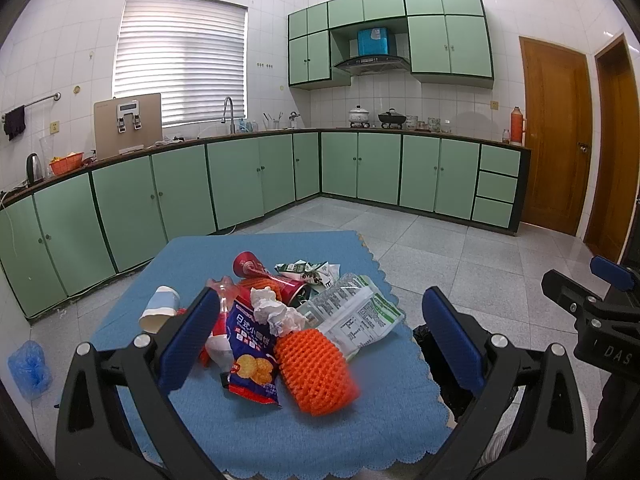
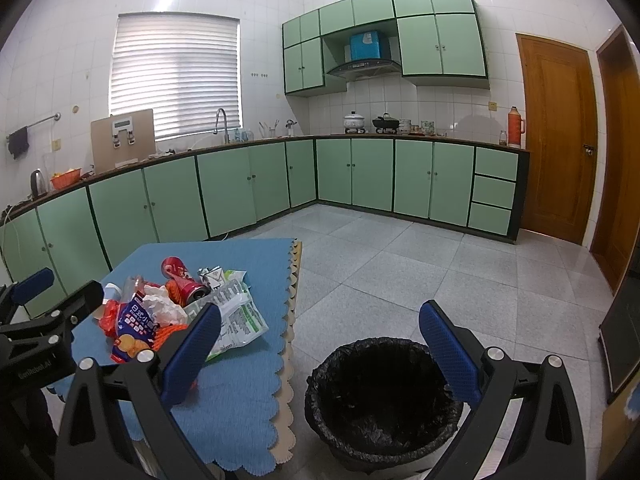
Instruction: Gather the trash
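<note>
Trash (image 1: 296, 320), crinkled wrappers and ribbed orange foam, heaped; both grippers gape wide.

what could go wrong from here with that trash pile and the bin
1. The pile is tangled: the tissue lies on the snack bag and against the orange net, so a grab may drag neighbours off the table.
2. The bin stands on the floor beside the table's edge, so light wrappers could miss it when dropped.
3. The can lies on its side and may roll if bumped.
</note>
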### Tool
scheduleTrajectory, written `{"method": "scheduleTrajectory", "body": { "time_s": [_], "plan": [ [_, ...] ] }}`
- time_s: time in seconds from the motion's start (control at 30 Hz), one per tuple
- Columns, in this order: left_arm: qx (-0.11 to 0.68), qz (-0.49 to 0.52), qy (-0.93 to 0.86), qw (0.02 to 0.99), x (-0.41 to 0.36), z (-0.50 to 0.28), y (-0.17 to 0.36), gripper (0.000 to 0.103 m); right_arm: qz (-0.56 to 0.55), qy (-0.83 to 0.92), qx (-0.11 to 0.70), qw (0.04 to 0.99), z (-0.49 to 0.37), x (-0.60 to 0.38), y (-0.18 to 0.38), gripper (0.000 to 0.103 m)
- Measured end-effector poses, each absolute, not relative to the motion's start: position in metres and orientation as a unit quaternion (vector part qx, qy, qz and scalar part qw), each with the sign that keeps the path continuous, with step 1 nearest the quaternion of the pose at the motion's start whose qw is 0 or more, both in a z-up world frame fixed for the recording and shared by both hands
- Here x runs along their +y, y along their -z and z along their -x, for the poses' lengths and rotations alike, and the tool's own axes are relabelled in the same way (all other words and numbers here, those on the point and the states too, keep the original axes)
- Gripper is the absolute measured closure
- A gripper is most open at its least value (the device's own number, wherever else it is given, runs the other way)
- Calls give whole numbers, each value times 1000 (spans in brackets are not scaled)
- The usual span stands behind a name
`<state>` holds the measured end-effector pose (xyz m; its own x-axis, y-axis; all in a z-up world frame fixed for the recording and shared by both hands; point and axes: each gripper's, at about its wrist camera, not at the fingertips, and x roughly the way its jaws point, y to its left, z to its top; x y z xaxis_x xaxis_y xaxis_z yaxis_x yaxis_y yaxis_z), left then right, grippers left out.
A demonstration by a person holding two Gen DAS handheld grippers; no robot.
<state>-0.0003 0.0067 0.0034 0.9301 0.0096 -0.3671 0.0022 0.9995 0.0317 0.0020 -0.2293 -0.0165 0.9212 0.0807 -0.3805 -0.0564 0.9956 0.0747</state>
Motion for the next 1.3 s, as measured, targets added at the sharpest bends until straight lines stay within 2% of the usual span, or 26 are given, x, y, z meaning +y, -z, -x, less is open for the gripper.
{"method": "scheduleTrajectory", "body": {
  "time_s": [0.4,0.83,1.3],
  "plan": [
    [199,-11,-15,980,17,-14,7,5,-34,-40,201,978,-12,-225,22,6],
    [221,-21,-86,971,78,-55,33,5,-21,-90,216,972,-66,-177,37,11],
    [251,-4,-127,959,147,-92,66,8,-12,-181,254,950,-130,-85,69,33]
  ]
}}
